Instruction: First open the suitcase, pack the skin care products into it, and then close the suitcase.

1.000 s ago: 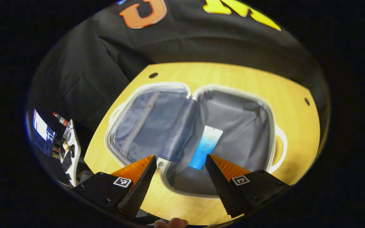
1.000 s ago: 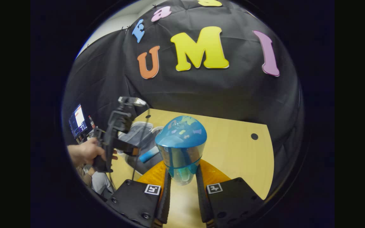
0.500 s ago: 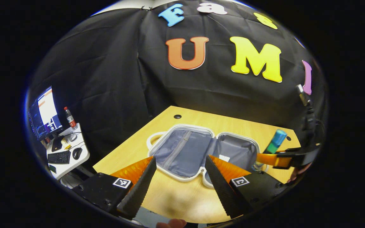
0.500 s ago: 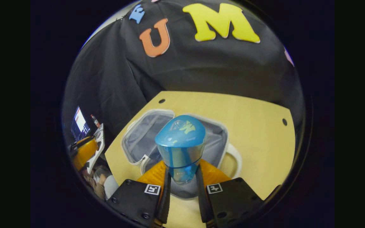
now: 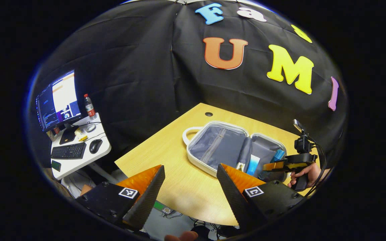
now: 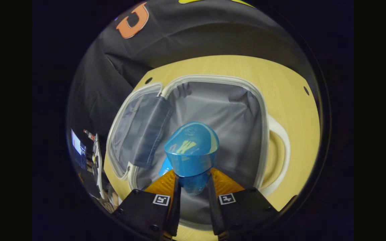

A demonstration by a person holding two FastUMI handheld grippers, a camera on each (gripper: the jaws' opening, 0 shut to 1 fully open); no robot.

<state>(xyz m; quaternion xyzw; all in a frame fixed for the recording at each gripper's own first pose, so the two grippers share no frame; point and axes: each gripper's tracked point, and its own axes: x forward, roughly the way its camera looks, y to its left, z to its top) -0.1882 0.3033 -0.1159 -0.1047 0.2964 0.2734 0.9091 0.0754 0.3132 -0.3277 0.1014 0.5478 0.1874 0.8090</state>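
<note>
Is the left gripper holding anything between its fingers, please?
No, the left gripper is open, and between its fingers shows the bare wooden table.

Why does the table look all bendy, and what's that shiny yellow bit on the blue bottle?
Left gripper view: the fisheye lens bows the table edge and shrinks the open suitcase. Right gripper view: the same bulge swells the bottle, held close by the right gripper; the yellow patch on its glossy cap is a reflection, and the suitcase lining below lies in shadow.

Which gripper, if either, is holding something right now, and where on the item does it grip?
The right gripper holds a blue bottle by its lower body, below the cap. The left gripper is open and empty.
</note>
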